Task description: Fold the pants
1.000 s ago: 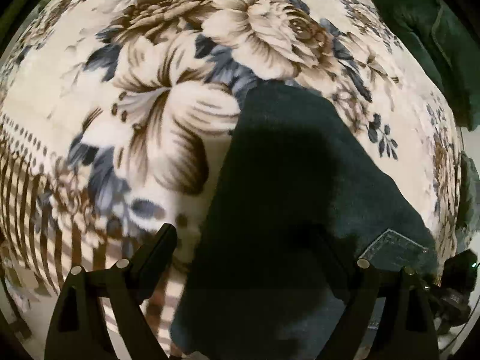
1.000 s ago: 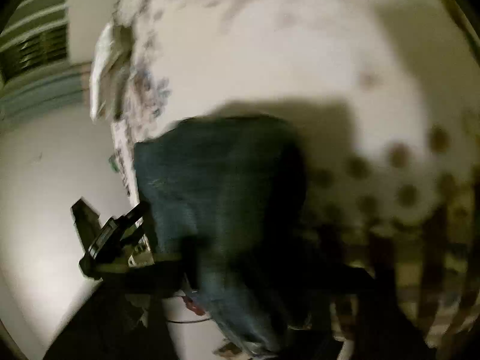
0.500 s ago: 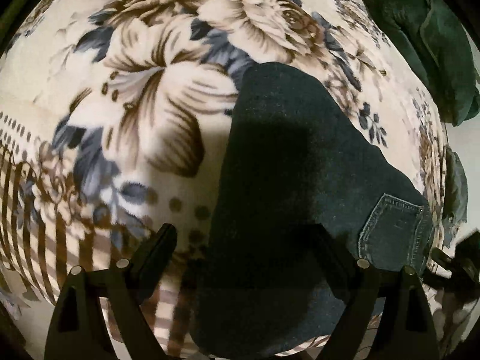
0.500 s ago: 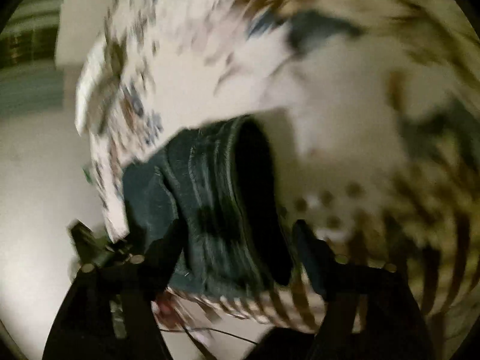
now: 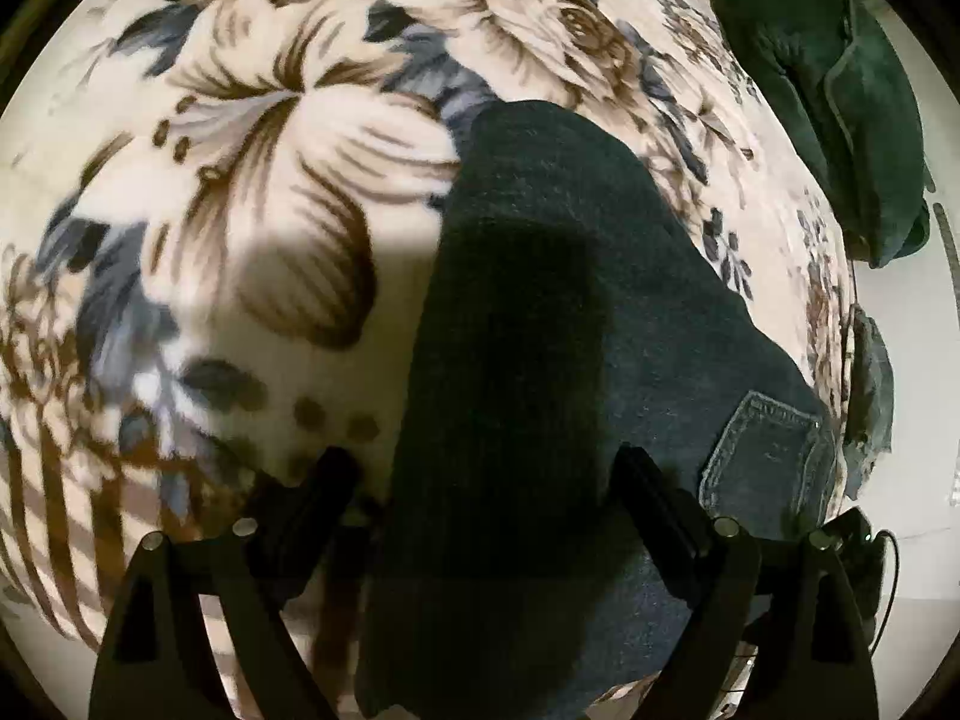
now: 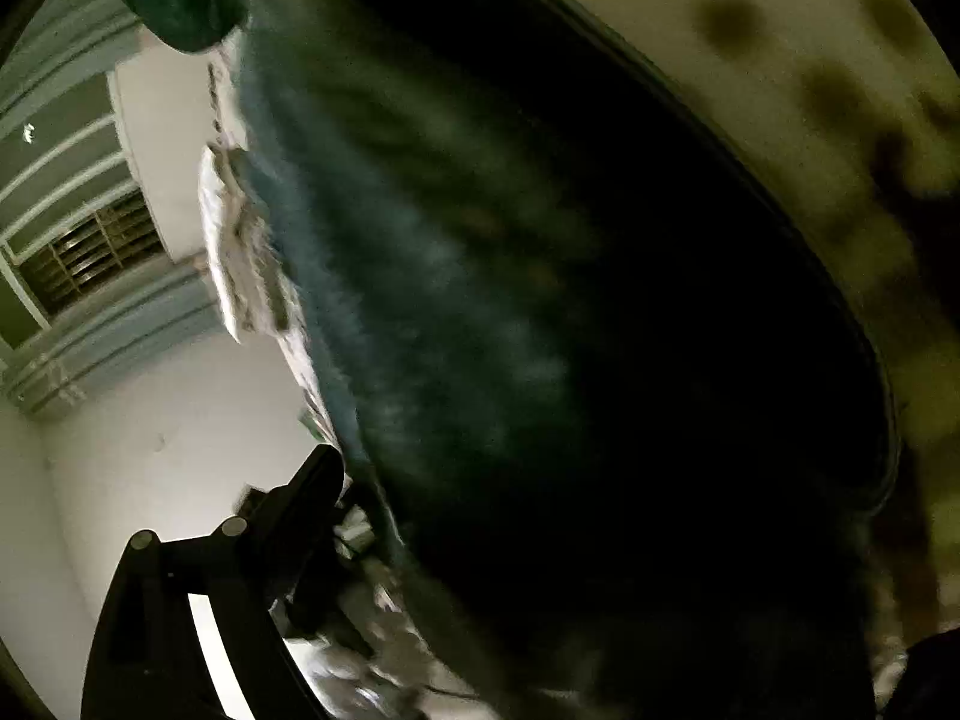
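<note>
Left wrist view: a floral blanket [image 5: 252, 192] in cream, brown and blue covers the bed. Dark denim jeans [image 5: 540, 360] lie folded on it, back pocket [image 5: 765, 456] facing up at right. A green garment [image 5: 840, 90] sits at the far edge. The left gripper [image 5: 486, 480] hangs spread wide over the jeans. Right wrist view is blurred; the right gripper [image 6: 324, 480] shows only one finger, so its state cannot be told.
</note>
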Demonstrator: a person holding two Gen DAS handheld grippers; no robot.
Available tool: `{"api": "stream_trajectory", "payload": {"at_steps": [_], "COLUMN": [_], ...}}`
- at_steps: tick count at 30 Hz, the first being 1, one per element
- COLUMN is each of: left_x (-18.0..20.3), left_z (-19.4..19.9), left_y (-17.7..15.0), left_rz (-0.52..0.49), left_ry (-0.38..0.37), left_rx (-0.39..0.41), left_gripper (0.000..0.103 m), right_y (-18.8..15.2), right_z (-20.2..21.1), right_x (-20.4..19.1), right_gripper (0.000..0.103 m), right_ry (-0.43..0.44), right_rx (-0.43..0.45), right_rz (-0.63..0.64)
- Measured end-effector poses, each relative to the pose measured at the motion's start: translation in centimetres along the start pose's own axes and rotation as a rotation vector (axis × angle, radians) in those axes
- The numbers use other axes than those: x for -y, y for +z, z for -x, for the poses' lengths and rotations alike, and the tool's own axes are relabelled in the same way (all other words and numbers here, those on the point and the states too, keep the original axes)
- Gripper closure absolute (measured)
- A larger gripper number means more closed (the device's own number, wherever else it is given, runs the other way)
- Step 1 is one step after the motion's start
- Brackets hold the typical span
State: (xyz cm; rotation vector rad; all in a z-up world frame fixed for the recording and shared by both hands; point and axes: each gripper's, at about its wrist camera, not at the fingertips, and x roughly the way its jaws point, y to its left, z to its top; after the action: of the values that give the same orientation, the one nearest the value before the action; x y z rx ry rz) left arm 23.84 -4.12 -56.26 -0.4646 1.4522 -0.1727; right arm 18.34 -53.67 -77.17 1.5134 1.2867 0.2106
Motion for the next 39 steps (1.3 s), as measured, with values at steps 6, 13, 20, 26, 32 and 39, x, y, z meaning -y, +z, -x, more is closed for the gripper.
{"api": "stream_trajectory", "payload": {"at_steps": [6,13,20,26,32,39], "left_x": [-0.8,0.4,2.4,3.2,2.5,-0.4], "left_z": [-0.3,2.1,8.7,15.6,20.6,21.9], "left_y": [-0.2,-1.4,-1.6,2.7,15.0,34.0], "left_rz": [0.018,-0.012,0.01,-0.002,-0.052,-0.111], "left_ry": [-0.04,-0.106,-0.098,-0.123,-0.16,-0.18], "left_rx": [0.006,0.078,0.132,0.224,0.31,0.353], "left_gripper": [0.013,0.075,0.08,0.08,0.081,0.081], "right_y": [0.8,-0.7,-2.1,-2.1,1.5,9.9], "right_z": [-1.0,0.4,1.3,0.0,-6.4,-18.6], "right_x": [0.3,-2.6,-9.3,-19.1,-30.5,-42.7], "right_gripper": [0.009,0.061,0.064,0.065,0.065,0.064], "right_ry": [-0.024,-0.071,-0.098,-0.055,0.018,0.099], "right_rx": [0.029,0.086,0.057,0.04,0.082,0.133], "right_rz": [-0.015,0.062,0.137,0.241,0.302,0.319]}}
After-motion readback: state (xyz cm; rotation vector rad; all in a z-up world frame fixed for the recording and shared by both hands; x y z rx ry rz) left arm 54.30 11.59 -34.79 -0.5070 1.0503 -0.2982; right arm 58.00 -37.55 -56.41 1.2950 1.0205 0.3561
